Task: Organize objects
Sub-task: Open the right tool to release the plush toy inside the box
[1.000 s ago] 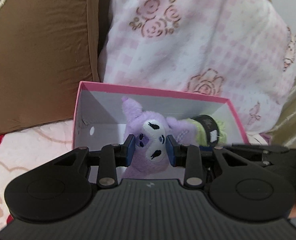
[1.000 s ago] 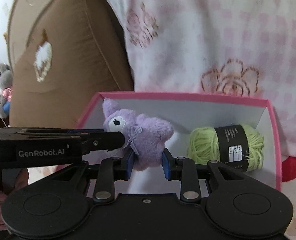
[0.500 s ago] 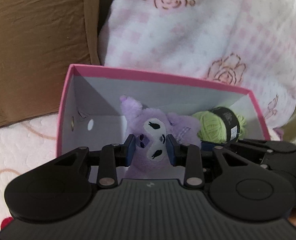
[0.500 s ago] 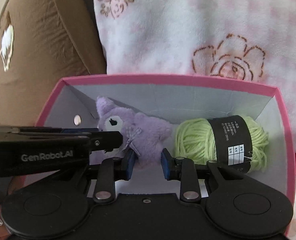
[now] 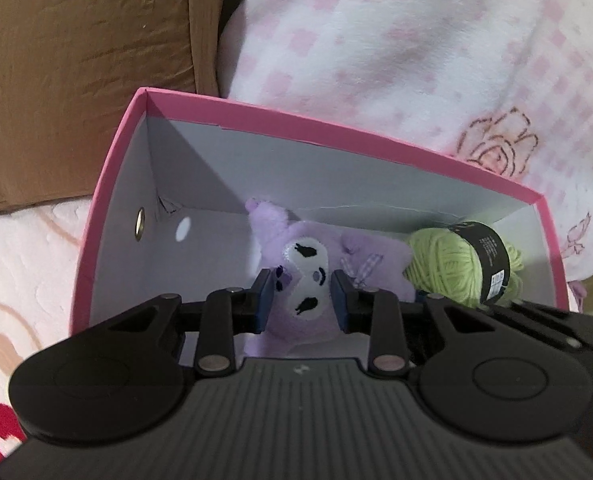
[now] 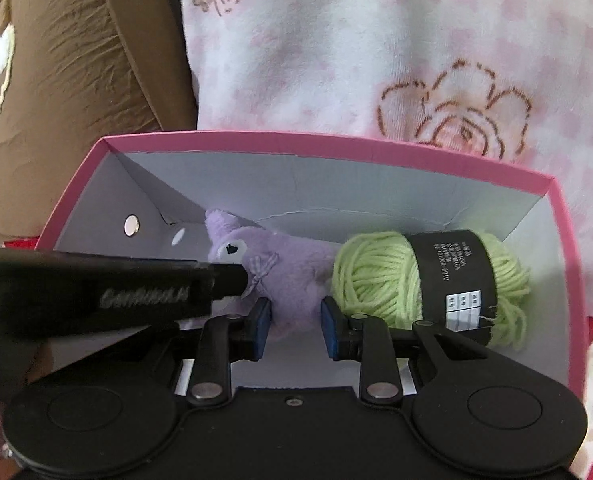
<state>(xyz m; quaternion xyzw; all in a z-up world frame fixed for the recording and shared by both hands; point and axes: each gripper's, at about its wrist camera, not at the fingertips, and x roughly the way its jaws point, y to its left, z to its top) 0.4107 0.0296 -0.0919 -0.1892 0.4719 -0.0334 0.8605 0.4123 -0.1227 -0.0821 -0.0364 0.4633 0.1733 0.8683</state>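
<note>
Both grippers are closed on the same purple plush toy (image 5: 302, 276), which is low inside the pink box (image 5: 336, 128). The left gripper (image 5: 301, 300) presses its blue pads on the two sides of the toy's white face, and the right gripper (image 6: 293, 322) presses its pads on the toy's body a little further back. In the right wrist view the left gripper comes in from the left side, and its tip is at the toy's head, next to a small checked bow (image 6: 261, 274). A ball of green yarn (image 6: 380, 280) with a black paper band lies in the right part of the box, touching the toy. The box stands on a soft bed cover (image 5: 20, 264); behind it are a brown cushion (image 5: 76, 60) and a pink and white blanket (image 5: 416, 48) with rose patterns.
</note>
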